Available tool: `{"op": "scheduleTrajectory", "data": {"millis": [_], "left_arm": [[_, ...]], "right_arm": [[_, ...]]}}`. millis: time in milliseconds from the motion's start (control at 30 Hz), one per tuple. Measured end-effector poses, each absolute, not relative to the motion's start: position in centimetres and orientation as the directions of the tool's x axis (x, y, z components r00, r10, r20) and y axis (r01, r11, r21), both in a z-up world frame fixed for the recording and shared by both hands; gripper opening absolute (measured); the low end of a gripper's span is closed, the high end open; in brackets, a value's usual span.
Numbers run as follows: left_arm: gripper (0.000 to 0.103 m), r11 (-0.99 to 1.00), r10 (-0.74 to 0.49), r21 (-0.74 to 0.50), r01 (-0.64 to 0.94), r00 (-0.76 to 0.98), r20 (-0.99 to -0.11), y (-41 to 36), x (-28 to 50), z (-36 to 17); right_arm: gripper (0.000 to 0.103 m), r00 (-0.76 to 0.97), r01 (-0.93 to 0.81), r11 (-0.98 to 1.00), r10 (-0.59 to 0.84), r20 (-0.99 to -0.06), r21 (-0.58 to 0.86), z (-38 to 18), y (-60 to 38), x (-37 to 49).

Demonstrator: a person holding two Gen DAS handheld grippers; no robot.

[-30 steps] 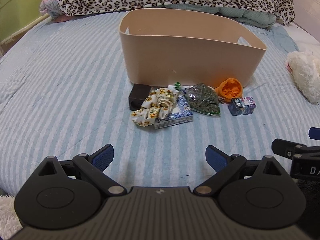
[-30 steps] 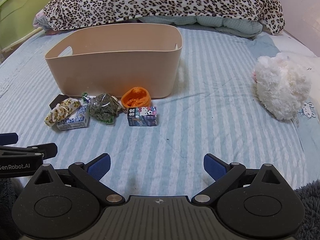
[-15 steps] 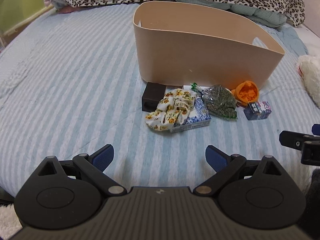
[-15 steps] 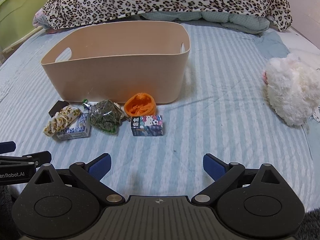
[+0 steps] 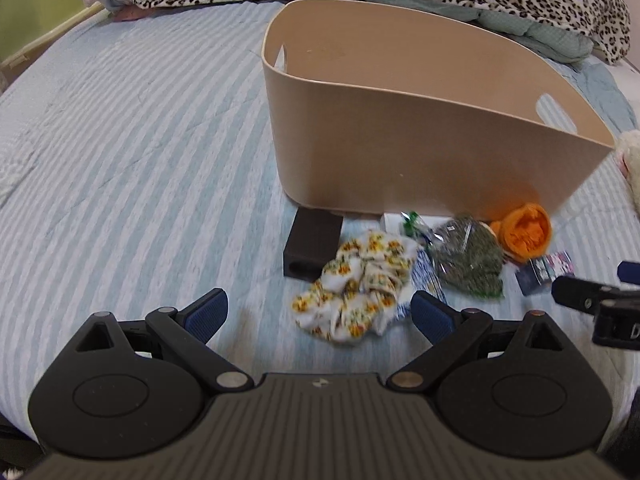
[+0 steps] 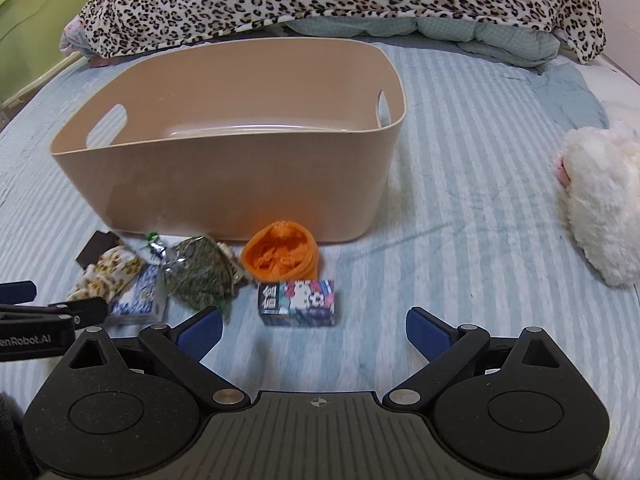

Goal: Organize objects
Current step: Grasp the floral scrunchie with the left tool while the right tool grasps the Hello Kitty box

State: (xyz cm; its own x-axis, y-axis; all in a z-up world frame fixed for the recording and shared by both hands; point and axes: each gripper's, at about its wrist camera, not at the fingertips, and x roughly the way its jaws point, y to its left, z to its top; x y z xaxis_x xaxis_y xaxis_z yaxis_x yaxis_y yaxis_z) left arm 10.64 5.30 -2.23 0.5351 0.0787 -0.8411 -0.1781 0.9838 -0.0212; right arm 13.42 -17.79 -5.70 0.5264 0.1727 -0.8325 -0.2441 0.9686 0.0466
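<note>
Behind the clutter, bare-bottomed beige bin [image 6: 224, 184]

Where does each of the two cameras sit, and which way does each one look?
Left wrist view: sits on the left gripper, looks forward and down over the floral cloth toward the beige bin; its own open jaws show, and the right gripper's tip at the right edge.
Right wrist view: sits on the right gripper, looks forward over the small printed box toward the bin; its own open jaws show, and the left gripper's tip at the left edge.
Shared: bin, striped bed cover, orange pouch, the row of small items.
</note>
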Motion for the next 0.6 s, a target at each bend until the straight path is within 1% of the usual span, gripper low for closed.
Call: {"op": "scheduleTrajectory", "data": {"millis": [67, 133, 200, 267, 367, 433, 467, 500, 533, 567, 600], "left_arm": [[0.094, 0.983, 0.075, -0.028, -0.183, 0.532, -0.843, 5.5, 11.2, -2.6], [0.088, 0.982, 0.068, -0.038, -0.186, 0.532, -0.844, 5.7, 11.6, -2.8], [0.087, 0.980, 0.050, -0.062, -0.191, 0.532, -0.845, 6.0, 11.8, -3.1], [0.085, 0.978, 0.030, -0.084, -0.191, 0.528, -0.848, 6.3, 11.8, -3.4], [0.082, 0.976, 0.008, -0.107, -0.188, 0.524, -0.852, 6.6, 11.9, -3.8], [0.074, 0.974, -0.019, -0.136, -0.184, 0.526, -0.850, 6.8, 11.9, -3.8], [0.070, 0.972, -0.036, -0.153, -0.178, 0.531, -0.847, 6.8, 12.0, -3.8], [0.062, 0.971, -0.052, -0.168, -0.172, 0.535, -0.843, 6.8, 11.9, -3.8], [0.056, 0.970, -0.064, -0.179, -0.164, 0.538, -0.841, 6.7, 11.9, -3.7], [0.053, 0.971, -0.068, -0.180, -0.157, 0.540, -0.839, 6.6, 11.8, -3.7], [0.047, 0.973, -0.069, -0.177, -0.149, 0.543, -0.837, 6.5, 11.7, -3.6]], "right_arm": [[0.098, 0.517, -0.244, 0.969, 0.173, -0.838, 0.050, -6.4, -17.7, 14.0], [0.095, 0.509, -0.240, 0.969, 0.176, -0.843, 0.058, -7.1, -17.7, 14.4], [0.093, 0.500, -0.235, 0.969, 0.186, -0.846, 0.074, -7.8, -17.7, 14.7], [0.090, 0.492, -0.231, 0.969, 0.193, -0.849, 0.086, -8.4, -17.6, 14.9], [0.084, 0.486, -0.236, 0.969, 0.189, -0.853, 0.080, -9.1, -17.1, 15.1], [0.077, 0.497, -0.240, 0.969, 0.170, -0.851, 0.053, -9.4, -16.8, 14.9], [0.076, 0.506, -0.243, 0.969, 0.161, -0.847, 0.039, -9.4, -16.6, 14.7], [0.072, 0.513, -0.247, 0.969, 0.157, -0.844, 0.030, -9.4, -16.6, 14.6], [0.066, 0.518, -0.251, 0.968, 0.157, -0.841, 0.026, -9.3, -16.5, 14.5], [0.063, 0.520, -0.253, 0.967, 0.158, -0.840, 0.025, -9.2, -16.5, 14.4], [0.055, 0.522, -0.254, 0.967, 0.159, -0.838, 0.025, -9.1, -16.5, 14.3]]}}
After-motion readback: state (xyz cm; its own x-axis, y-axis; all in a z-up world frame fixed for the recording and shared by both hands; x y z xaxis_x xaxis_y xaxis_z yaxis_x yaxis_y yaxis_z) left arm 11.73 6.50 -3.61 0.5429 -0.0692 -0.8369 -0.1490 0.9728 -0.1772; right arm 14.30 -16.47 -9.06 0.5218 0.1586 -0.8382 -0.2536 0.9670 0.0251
